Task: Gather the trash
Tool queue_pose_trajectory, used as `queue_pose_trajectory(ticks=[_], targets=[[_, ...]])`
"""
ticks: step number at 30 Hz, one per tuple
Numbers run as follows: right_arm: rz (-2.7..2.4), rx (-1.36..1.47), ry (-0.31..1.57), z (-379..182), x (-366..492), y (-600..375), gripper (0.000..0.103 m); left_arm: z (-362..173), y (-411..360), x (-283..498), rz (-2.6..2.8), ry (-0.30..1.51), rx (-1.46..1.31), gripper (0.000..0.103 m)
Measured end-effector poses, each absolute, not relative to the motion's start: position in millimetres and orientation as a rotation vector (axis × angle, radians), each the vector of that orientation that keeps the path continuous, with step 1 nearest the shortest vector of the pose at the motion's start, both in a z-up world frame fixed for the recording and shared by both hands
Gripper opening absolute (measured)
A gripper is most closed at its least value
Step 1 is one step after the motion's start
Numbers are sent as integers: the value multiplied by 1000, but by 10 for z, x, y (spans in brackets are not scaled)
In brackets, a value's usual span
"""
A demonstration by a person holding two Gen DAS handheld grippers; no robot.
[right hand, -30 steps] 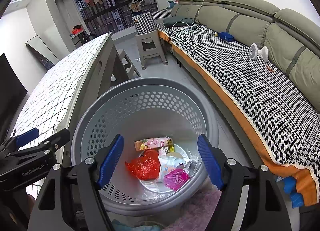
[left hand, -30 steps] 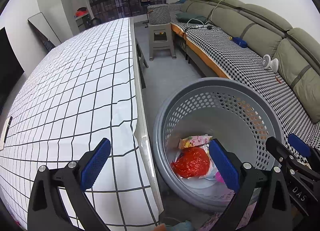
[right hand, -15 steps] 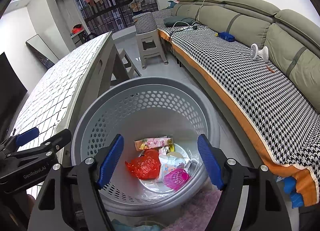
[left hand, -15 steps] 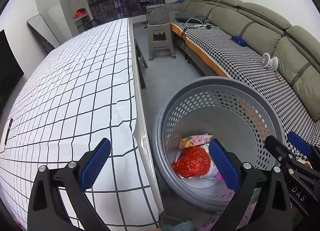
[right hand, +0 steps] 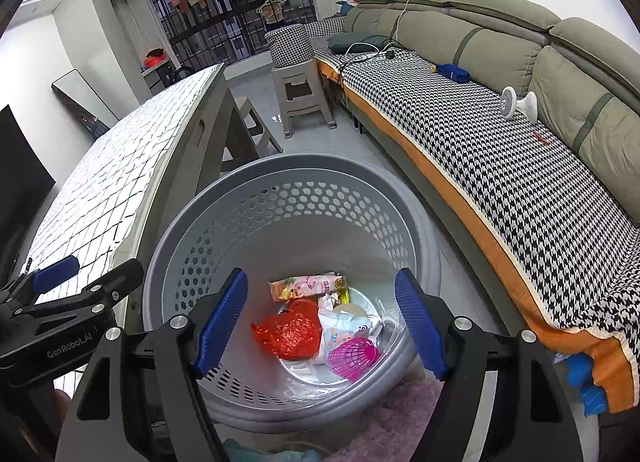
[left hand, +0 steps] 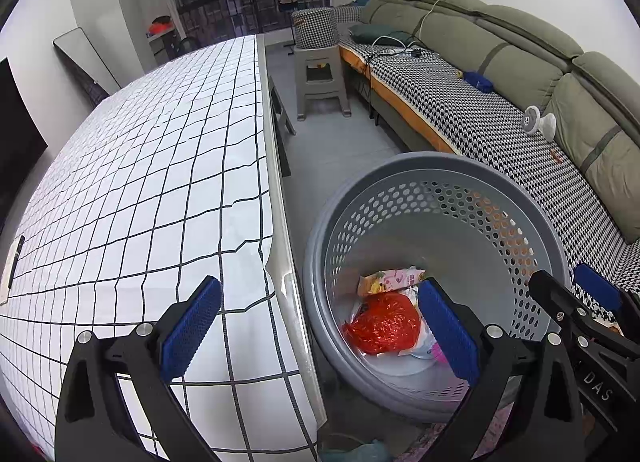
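A grey perforated basket (right hand: pixel 296 166) (left hand: pixel 440 160) stands on the floor between the table and the sofa. At its bottom lie a crumpled red bag (right hand: pixel 290 332) (left hand: pixel 380 322), a pink snack wrapper (right hand: pixel 308 287) (left hand: pixel 390 280), a white packet (right hand: pixel 342 328) and a pink mesh ball (right hand: pixel 352 352). My right gripper (right hand: pixel 320 320) hangs open over the basket, nothing between its blue pads. My left gripper (left hand: pixel 320 326) is open too, straddling the table edge and the basket rim, holding nothing.
A table with a white checked cloth (left hand: pixel 140 182) lies to the left, a dark flat object (left hand: pixel 14 262) near its far left edge. A long sofa (right hand: pixel 500 150) with a houndstooth cover runs along the right. A grey stool (left hand: pixel 322 78) stands farther back.
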State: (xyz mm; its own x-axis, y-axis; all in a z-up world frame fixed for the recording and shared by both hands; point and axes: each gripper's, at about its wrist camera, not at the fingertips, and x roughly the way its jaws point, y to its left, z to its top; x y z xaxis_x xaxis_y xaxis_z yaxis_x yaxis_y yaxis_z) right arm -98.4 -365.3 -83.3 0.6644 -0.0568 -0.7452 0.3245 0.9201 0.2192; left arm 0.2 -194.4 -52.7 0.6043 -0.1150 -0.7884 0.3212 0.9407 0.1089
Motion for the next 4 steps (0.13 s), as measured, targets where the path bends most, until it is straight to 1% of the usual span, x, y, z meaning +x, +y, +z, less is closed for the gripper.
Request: queue_pose_trajectory(ticks=[4], targets=[[-220,352,819,-837,-981,-3649,73,-525,-1943,4,-256,889,252,97]])
